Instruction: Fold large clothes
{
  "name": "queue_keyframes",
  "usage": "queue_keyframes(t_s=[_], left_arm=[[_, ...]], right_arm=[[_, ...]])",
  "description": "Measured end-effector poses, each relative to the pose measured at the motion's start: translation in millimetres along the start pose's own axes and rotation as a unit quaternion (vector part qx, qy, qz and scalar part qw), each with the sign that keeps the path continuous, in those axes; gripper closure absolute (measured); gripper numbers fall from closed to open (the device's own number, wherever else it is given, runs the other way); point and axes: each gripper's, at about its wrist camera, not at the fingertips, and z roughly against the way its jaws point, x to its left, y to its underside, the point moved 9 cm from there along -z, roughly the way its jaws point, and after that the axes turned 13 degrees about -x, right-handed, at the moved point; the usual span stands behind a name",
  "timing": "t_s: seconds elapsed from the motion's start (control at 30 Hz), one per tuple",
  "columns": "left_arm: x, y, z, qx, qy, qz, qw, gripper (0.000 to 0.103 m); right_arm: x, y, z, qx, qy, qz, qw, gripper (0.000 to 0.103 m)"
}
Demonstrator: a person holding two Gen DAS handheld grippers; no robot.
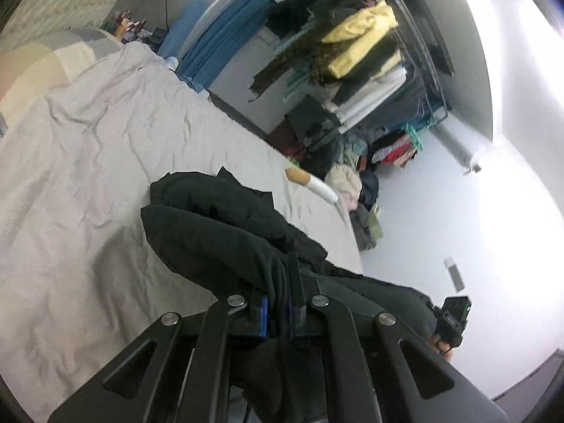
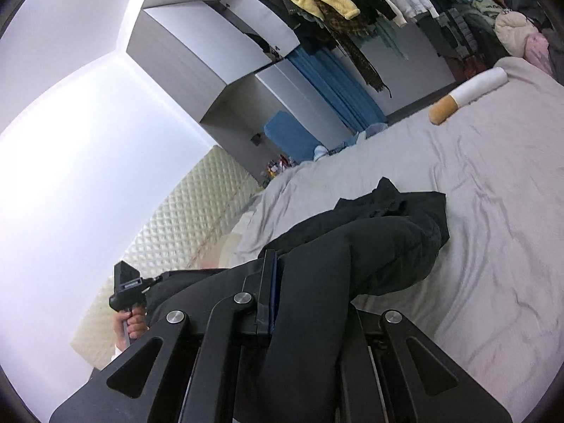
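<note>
A large black garment [image 1: 225,232] hangs between both grippers above the bed, its far end resting on the grey bedsheet [image 1: 88,162]. My left gripper [image 1: 280,299] is shut on a bunched edge of it. My right gripper [image 2: 278,296] is shut on another edge of the black garment [image 2: 370,246], which drapes over its right finger and hides it. The right gripper also shows in the left wrist view [image 1: 453,317], and the left gripper shows in the right wrist view [image 2: 128,289] with the hand holding it.
A cigarette-shaped pillow [image 1: 312,183] [image 2: 465,93] lies near the bed's far edge. A clothes rack with hanging garments [image 1: 363,42] and a pile of clothes on the floor [image 1: 359,176] stand beyond the bed. A padded headboard [image 2: 197,211] and blue curtain [image 2: 338,88] are visible.
</note>
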Motion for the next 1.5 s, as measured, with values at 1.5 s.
queue_keyframes(t_s=[1.5], left_arm=[[102.3,-83.0,-298.6,0.077,-0.282,-0.048,0.9551,0.091]], right_arm=[[-258.6,-61.5,-227.8,0.031,0.235,-0.236,0.942,0.097]])
